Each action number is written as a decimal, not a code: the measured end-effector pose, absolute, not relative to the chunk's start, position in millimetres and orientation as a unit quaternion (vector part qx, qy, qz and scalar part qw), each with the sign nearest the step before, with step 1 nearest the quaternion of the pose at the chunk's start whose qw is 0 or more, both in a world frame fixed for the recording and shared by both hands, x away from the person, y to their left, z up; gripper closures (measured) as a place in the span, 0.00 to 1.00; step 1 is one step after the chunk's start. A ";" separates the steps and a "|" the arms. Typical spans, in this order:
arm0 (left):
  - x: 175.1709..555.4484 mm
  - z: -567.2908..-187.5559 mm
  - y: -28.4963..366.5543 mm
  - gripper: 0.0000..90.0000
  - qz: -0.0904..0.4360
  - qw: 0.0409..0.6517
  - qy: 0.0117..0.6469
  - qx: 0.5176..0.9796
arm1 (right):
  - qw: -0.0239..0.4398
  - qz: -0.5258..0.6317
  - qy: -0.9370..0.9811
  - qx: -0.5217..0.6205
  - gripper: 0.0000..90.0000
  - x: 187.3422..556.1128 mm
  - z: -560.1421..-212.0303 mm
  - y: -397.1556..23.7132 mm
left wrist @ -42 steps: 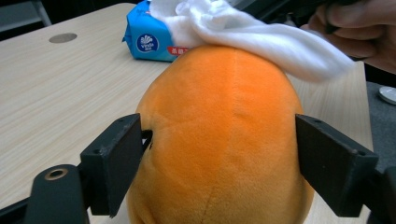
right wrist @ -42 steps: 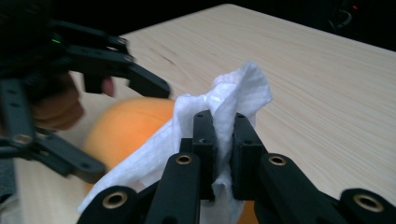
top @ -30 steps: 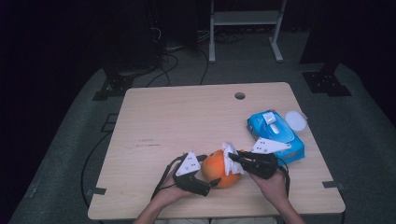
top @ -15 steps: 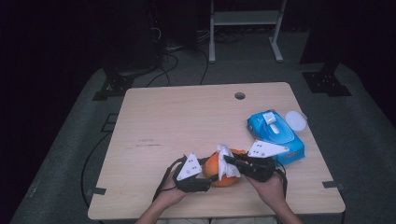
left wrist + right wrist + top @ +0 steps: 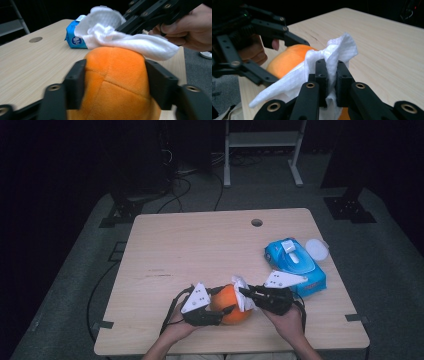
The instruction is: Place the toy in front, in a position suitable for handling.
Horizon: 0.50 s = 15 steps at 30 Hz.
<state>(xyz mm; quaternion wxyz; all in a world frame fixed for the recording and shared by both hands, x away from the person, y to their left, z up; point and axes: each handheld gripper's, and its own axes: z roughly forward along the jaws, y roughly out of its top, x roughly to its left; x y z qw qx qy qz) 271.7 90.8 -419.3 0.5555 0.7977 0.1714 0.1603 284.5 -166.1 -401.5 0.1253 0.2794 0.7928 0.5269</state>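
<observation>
While dark floor surrounds the wooden table (image 5: 210,245), left fingers (image 5: 75,82) clamp the orange ball (image 5: 117,82) — right fingers (image 5: 322,75) pinch a wipe (image 5: 337,50).

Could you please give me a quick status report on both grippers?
Left gripper clamps orange ball, jaws just reopened slightly. Right gripper shut on white wipe, over ball. Nothing in the way.

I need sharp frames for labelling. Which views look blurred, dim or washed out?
High view: dim, soft, dark surroundings, table evenly lit. Left gripper view: orange ball sharp, near fingers blurred. Right gripper view: white wipe bright but textured, far table edge soft.
</observation>
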 end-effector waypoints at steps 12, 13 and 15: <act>281.8 -438.5 86.0 0.10 0.137 0.548 0.183 0.805 | 0.127 0.520 0.786 0.309 0.91 295.8 -409.5 -179.9; 281.8 -438.7 86.2 0.10 0.139 0.546 0.185 0.805 | 0.126 0.520 0.785 0.310 0.91 296.2 -409.7 -180.5; 279.0 -435.3 86.7 0.26 0.156 0.541 0.180 0.807 | 0.135 0.519 0.785 0.309 0.91 294.1 -407.9 -178.8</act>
